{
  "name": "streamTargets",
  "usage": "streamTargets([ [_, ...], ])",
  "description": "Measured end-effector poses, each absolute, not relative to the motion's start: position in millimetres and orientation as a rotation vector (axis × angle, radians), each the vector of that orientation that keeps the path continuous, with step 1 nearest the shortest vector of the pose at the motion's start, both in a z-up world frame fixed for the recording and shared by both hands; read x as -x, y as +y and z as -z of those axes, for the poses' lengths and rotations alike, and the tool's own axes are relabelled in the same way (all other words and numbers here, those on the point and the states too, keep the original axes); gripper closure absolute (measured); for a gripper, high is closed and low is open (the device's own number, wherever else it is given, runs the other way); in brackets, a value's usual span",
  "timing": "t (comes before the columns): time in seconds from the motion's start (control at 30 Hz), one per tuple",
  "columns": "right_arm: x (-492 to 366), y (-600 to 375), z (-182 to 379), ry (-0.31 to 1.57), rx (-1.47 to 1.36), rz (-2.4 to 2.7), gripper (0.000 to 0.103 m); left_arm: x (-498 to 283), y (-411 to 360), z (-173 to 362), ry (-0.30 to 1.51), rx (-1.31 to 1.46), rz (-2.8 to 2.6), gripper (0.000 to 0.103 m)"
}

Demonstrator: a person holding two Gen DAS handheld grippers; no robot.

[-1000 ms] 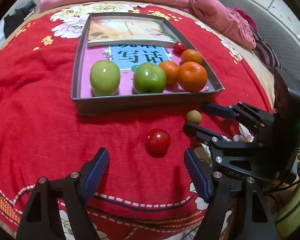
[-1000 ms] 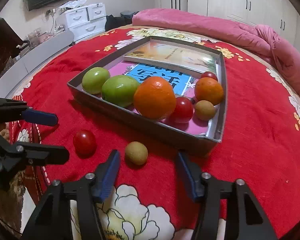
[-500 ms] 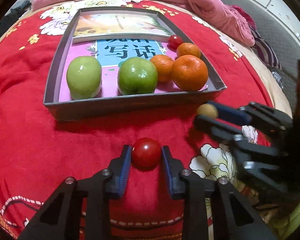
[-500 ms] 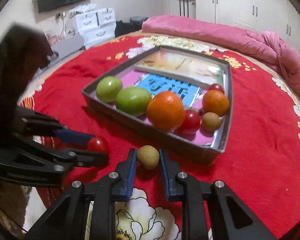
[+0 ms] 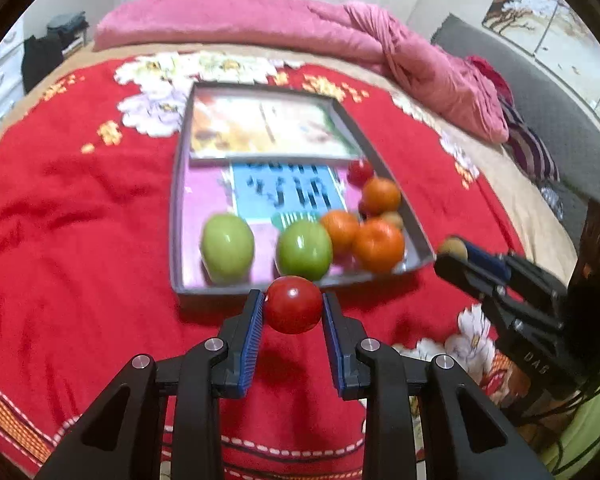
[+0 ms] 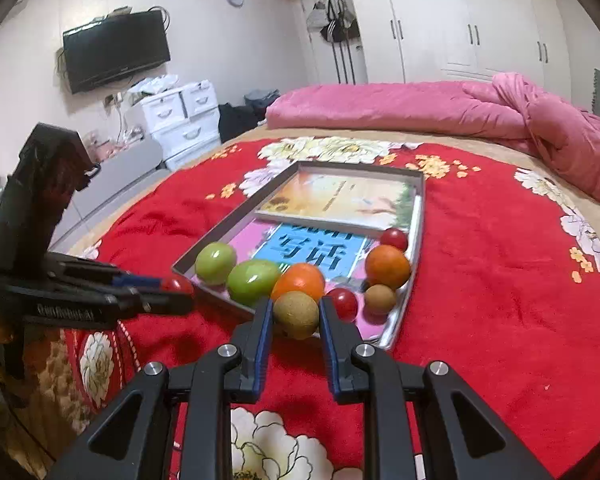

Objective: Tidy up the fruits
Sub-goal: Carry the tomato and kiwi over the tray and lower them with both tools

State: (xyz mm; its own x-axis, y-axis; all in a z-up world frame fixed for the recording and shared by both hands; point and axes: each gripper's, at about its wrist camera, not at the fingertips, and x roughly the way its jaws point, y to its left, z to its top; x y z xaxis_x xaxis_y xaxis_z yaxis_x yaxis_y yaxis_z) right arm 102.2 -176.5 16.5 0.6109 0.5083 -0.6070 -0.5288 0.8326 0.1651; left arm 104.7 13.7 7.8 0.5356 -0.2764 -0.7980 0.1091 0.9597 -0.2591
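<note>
The red tomato [image 5: 293, 304] sits at the lower centre of the left wrist view, clamped between the blue pads of the left tool [image 5: 293, 309] and lifted above the red bedspread [image 5: 72, 264]. In the right wrist view, the brown round fruit [image 6: 296, 314] is at the lower centre, clamped by the right tool [image 6: 296, 318] in the same way. Just behind both, in the middle of each frame, lies the grey tray [image 5: 175, 216]. It holds two green apples [image 5: 227, 248], oranges [image 5: 378, 245], small tomatoes [image 6: 342, 303] and another brown fruit [image 6: 380, 299], on top of books [image 5: 264, 128]. A pink blanket [image 5: 260, 20] lies at the upper part.
</note>
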Motion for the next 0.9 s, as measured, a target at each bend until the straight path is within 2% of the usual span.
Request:
streamTargets([
  [0.3, -106, -189, -21, 0.67, 0.004, -0.553, 0.08, -113, 19, -16, 0.954, 0.182, 0.205, 0.073],
  [0.9, -124, -199, -18, 0.668, -0.02, -0.487, 0.08, -129, 11, 3, 0.976, 0.157, 0.184, 0.073],
])
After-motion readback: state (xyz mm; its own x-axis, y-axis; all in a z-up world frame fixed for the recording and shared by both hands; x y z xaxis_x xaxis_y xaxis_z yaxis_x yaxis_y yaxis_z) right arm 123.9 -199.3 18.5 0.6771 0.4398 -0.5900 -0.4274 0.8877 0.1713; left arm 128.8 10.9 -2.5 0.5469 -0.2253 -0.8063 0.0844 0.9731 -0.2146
